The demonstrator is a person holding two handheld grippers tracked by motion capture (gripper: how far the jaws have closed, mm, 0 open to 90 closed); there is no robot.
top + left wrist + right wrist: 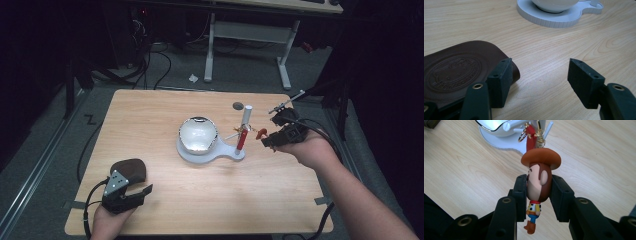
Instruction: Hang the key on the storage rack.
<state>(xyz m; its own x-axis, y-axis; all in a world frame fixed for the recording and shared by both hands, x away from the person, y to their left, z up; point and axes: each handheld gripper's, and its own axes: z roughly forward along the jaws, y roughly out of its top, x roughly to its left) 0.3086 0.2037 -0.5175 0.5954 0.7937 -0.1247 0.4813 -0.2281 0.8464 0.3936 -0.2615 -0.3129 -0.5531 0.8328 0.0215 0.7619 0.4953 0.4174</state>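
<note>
A cowboy figure keychain (541, 157) with a brown hat hangs head-up between the jaws of my right gripper (539, 180), which is shut on its head. Its gold clasp (540, 141) and red strap (531, 135) reach toward the red-and-white post (244, 127) of a white stand (227, 152). The stand carries a shiny white bowl (198, 134). In the high view the right gripper (274, 137) sits just right of the post, holding the figure (259, 133). My left gripper (539, 75) is open and rests low beside a dark brown embossed leather pouch (456, 70) at the front left.
The stand's white base (564, 20) lies ahead of the left gripper across bare wood. A round cable hole (238, 105) is in the tabletop behind the post. Beyond the table stand a white desk frame (247, 32) and floor cables (150, 65).
</note>
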